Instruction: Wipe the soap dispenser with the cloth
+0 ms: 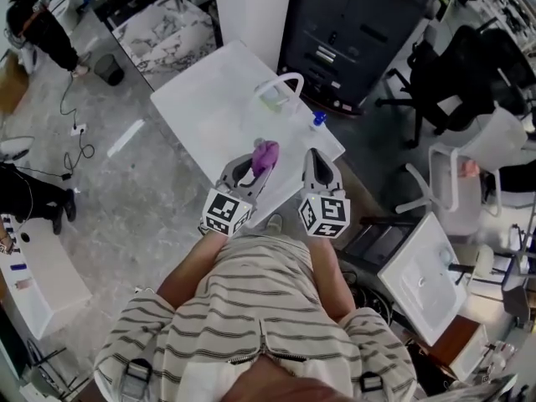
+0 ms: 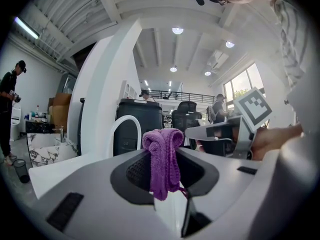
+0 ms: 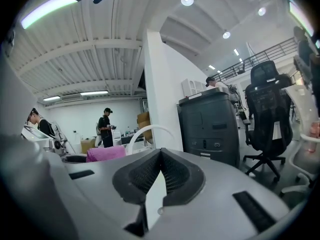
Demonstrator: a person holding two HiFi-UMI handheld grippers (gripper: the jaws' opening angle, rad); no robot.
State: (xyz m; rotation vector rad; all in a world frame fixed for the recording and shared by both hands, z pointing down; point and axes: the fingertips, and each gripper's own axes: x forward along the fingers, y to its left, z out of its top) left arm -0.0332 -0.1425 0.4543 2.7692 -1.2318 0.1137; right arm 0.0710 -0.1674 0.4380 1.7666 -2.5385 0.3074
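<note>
The soap dispenser (image 1: 316, 121), a small bottle with a blue top, stands near the right edge of the white table (image 1: 209, 99), just beyond a white arched faucet (image 1: 280, 86). My left gripper (image 1: 258, 162) is shut on a purple cloth (image 1: 265, 154), held above the table's near edge. In the left gripper view the cloth (image 2: 163, 159) hangs folded between the jaws of the left gripper (image 2: 162, 151). My right gripper (image 1: 316, 161) hovers beside it, short of the dispenser. In its own view the right gripper (image 3: 160, 158) is shut with nothing in it, and the cloth (image 3: 105, 153) shows to its left.
A dark cabinet (image 1: 360, 32) stands behind the table, with a black office chair (image 1: 469, 65) and a white chair (image 1: 452, 182) to the right. A second white table (image 1: 423, 275) lies low right. A person (image 1: 38, 23) stands far left, with cables (image 1: 75, 141) on the floor.
</note>
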